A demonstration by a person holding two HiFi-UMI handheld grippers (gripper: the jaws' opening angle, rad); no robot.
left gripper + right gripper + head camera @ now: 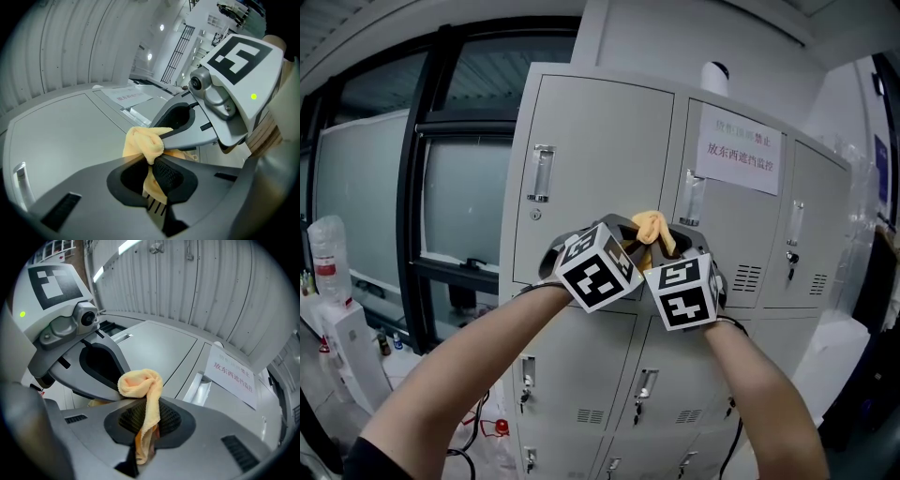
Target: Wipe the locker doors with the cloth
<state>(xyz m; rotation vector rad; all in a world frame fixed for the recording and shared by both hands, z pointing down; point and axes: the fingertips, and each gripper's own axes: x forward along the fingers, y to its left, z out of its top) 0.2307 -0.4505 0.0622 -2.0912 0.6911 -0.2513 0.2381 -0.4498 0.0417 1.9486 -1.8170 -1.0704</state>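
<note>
A small yellow cloth (pixel 652 228) is bunched between my two grippers, held up in front of the grey locker doors (pixel 600 159). My left gripper (pixel 630 242) is shut on the cloth (pixel 143 143), which trails down through its jaws. From the other side my right gripper (pixel 677 242) is also shut on the same cloth (pixel 140 385), with a strip hanging into its jaws. The two marker cubes nearly touch. The cloth hovers close to the seam between the upper left door and the door bearing a paper notice (pixel 738 150); whether it touches the metal cannot be told.
The locker bank has upper doors with clear handles (pixel 540 173) and smaller lower doors (pixel 647 384) with locks. A white cylinder (pixel 713 78) stands on top. A dark-framed window (pixel 459 197) is on the left, with a plastic bottle (pixel 328 248) beside it.
</note>
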